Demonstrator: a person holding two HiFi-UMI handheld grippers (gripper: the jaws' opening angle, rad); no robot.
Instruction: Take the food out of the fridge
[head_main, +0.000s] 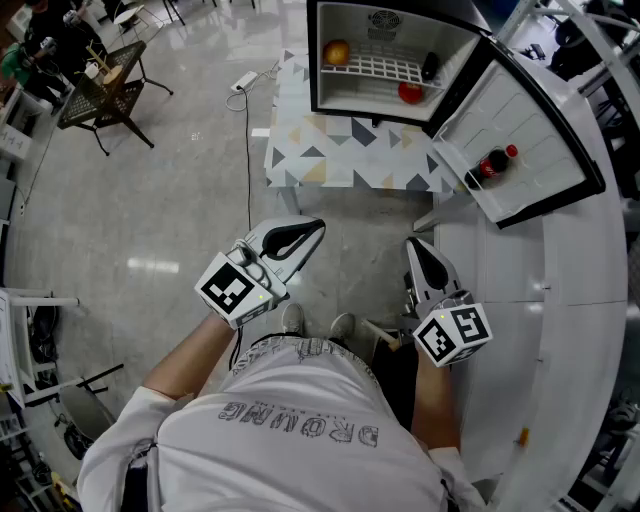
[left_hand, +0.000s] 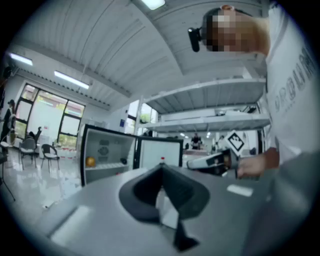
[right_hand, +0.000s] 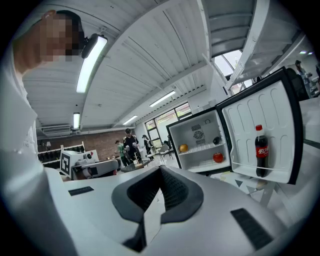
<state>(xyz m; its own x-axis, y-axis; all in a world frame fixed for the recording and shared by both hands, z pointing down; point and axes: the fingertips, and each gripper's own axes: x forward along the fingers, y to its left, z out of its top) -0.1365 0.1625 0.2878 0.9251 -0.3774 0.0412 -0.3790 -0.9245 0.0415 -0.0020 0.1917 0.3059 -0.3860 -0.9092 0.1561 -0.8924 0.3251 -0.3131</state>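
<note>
A small fridge (head_main: 392, 60) stands open on a low table, well ahead of both grippers. On its wire shelf lie an orange fruit (head_main: 337, 51) and a dark item (head_main: 429, 67), with a red fruit (head_main: 410, 92) below them. A cola bottle (head_main: 492, 163) stands in the open door (head_main: 530, 150). My left gripper (head_main: 318, 227) and right gripper (head_main: 413, 244) are held near my waist, both shut and empty, pointing toward the fridge. The right gripper view shows the orange fruit (right_hand: 183, 148), red fruit (right_hand: 218, 157) and bottle (right_hand: 261, 150).
The table (head_main: 340, 155) wears a triangle-patterned cloth. A white curved counter (head_main: 570, 300) runs along the right. A power strip with cable (head_main: 243, 80) lies on the floor at left, a chair (head_main: 105, 95) farther left. People (right_hand: 130, 145) stand far behind.
</note>
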